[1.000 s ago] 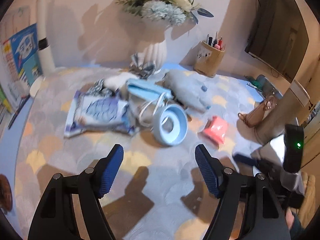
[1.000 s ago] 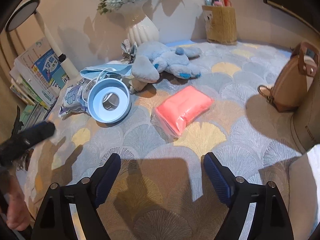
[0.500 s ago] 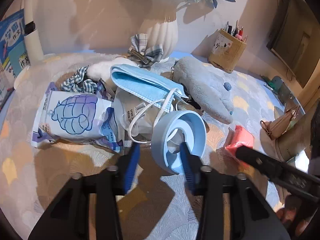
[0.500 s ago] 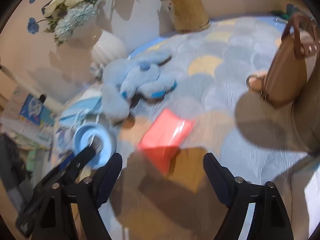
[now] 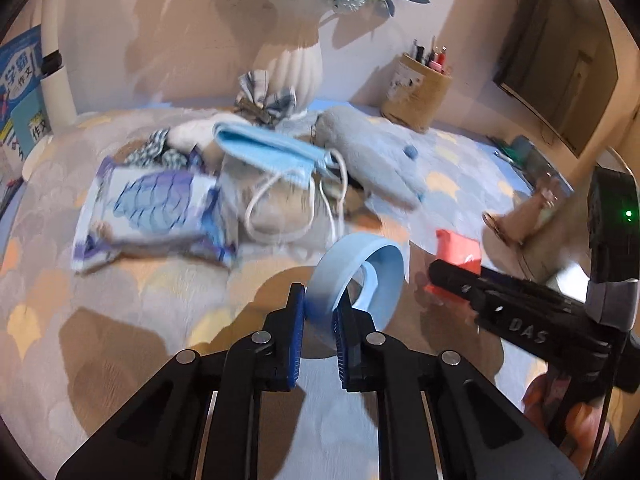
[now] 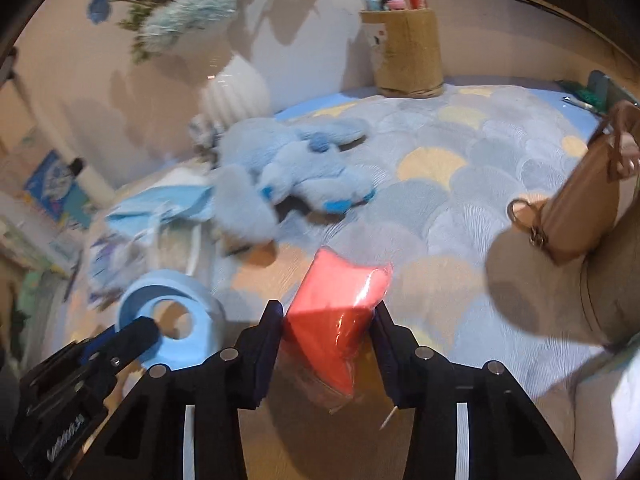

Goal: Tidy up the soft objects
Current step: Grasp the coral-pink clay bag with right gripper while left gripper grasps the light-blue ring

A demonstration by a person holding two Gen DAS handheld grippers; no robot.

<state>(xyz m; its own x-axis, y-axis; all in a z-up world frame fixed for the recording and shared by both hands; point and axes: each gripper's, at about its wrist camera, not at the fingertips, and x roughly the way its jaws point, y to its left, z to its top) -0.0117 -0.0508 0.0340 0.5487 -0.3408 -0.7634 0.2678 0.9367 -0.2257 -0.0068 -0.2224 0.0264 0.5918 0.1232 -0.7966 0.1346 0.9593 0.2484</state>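
Observation:
My left gripper (image 5: 320, 312) is shut on the rim of a light blue ring (image 5: 356, 276), which stands tilted on the patterned cloth; the ring also shows in the right wrist view (image 6: 172, 320). My right gripper (image 6: 326, 328) is shut on a pink soft pack in clear wrap (image 6: 336, 320), squeezing it between both pads; the pack shows in the left wrist view (image 5: 456, 252) behind the right gripper's finger. Behind them lie a blue plush toy (image 6: 288, 172), a blue face mask (image 5: 272, 148) and a printed blue-and-white pouch (image 5: 156, 208).
A white vase of flowers (image 5: 296, 68) and a pen holder (image 6: 408, 52) stand at the back by the wall. A tan handbag (image 6: 580, 204) stands at the right. Books (image 5: 24, 92) lean at the left. A checked cloth bow (image 5: 264, 96) lies by the vase.
My left gripper moved in and shut on the blue ring's rim. My right gripper moved forward and shut on the pink pack, which had lain on the cloth.

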